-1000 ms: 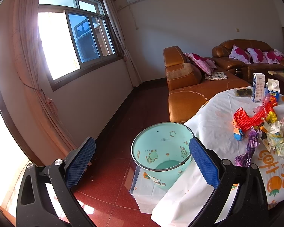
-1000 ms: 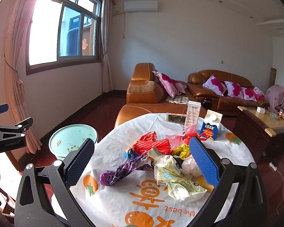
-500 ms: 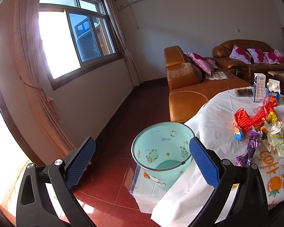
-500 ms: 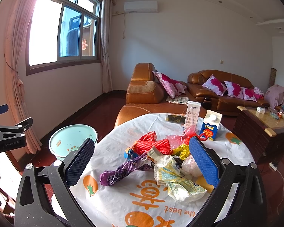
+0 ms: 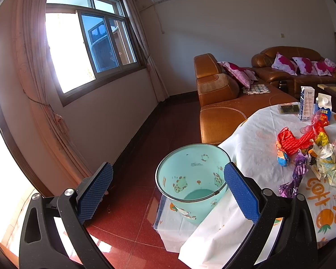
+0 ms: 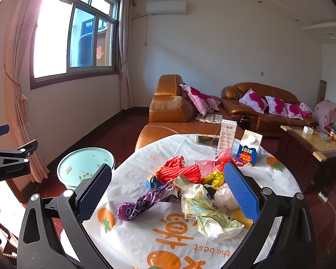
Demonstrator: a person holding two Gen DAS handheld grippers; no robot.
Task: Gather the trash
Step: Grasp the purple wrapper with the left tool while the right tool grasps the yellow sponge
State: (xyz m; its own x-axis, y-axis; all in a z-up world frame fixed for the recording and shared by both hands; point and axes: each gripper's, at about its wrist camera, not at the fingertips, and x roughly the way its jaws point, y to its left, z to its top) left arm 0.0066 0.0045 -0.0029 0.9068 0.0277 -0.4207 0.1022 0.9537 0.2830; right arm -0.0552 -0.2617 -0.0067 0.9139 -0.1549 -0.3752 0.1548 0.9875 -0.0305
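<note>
A heap of crumpled wrappers lies on the round table: a purple wrapper, a red net bag, a yellowish plastic bag. The heap also shows in the left wrist view. A mint-green bin stands on the floor left of the table; it also shows in the right wrist view. My left gripper is open and empty, above the bin's near rim. My right gripper is open and empty, just before the heap.
A blue milk carton and a tall white carton stand at the table's far side. Brown leather sofas stand behind. A wooden coffee table is at the right. The floor is red tile.
</note>
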